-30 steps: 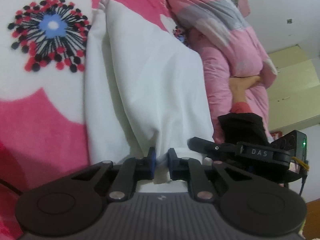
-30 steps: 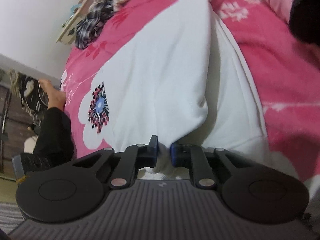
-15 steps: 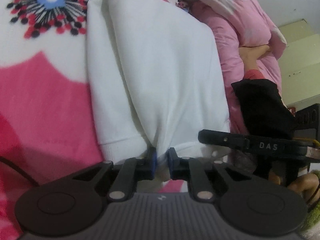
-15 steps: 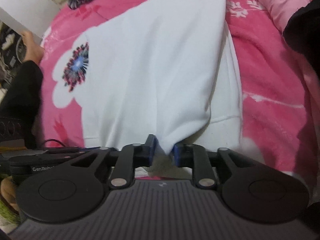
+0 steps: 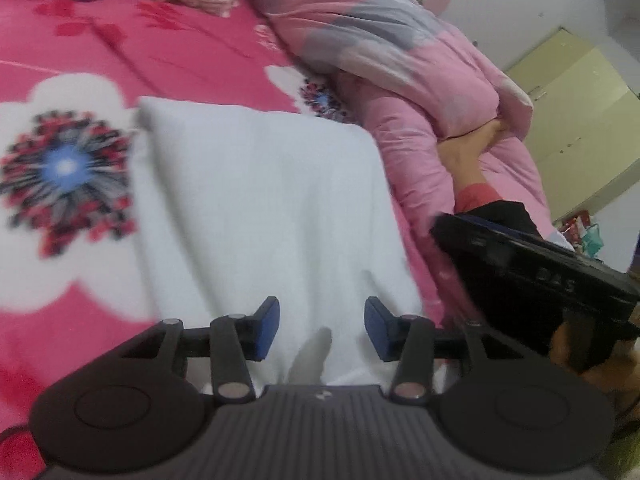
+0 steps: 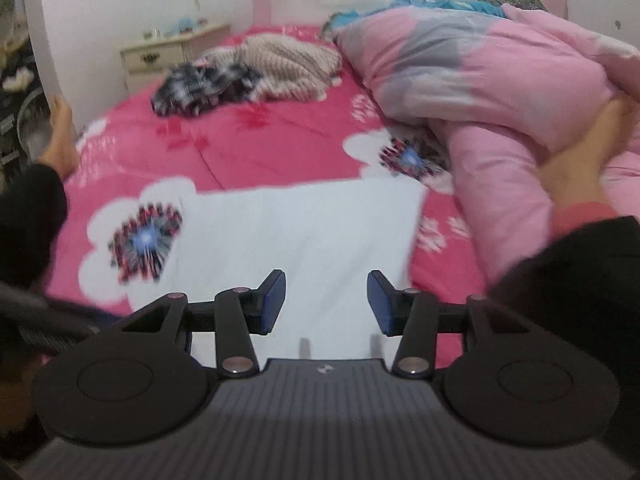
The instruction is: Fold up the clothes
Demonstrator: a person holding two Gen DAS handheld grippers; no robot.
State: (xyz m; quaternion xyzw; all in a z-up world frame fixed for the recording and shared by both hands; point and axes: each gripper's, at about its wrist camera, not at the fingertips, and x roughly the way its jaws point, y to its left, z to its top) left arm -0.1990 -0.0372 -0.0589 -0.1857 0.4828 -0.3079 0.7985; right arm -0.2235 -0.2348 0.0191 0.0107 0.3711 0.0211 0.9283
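A white garment (image 5: 256, 208) lies folded flat on the pink flowered bedspread (image 5: 80, 60); in the right wrist view the white garment (image 6: 304, 236) forms a broad rectangle. My left gripper (image 5: 322, 330) hovers over the garment's near edge, jaws opening, its blue pads apart and pressing on nothing. My right gripper (image 6: 326, 304) hangs above the same near edge, jaws opening too, with only the cloth lying below the gap. The right gripper's black body (image 5: 536, 268) shows at the right of the left wrist view.
A pink and grey quilt (image 6: 480, 68) is heaped at the right, with a bare foot (image 6: 580, 152) against it. Plaid and knitted clothes (image 6: 248, 76) lie at the bed's far end. A cream nightstand (image 6: 168, 52) stands by the wall. A second bare foot (image 6: 60, 136) is at the left.
Both grippers were shut on the garment's near edge and have let go. Both have risen and tilted up, so more of the bed and room shows. The garment now lies flat.
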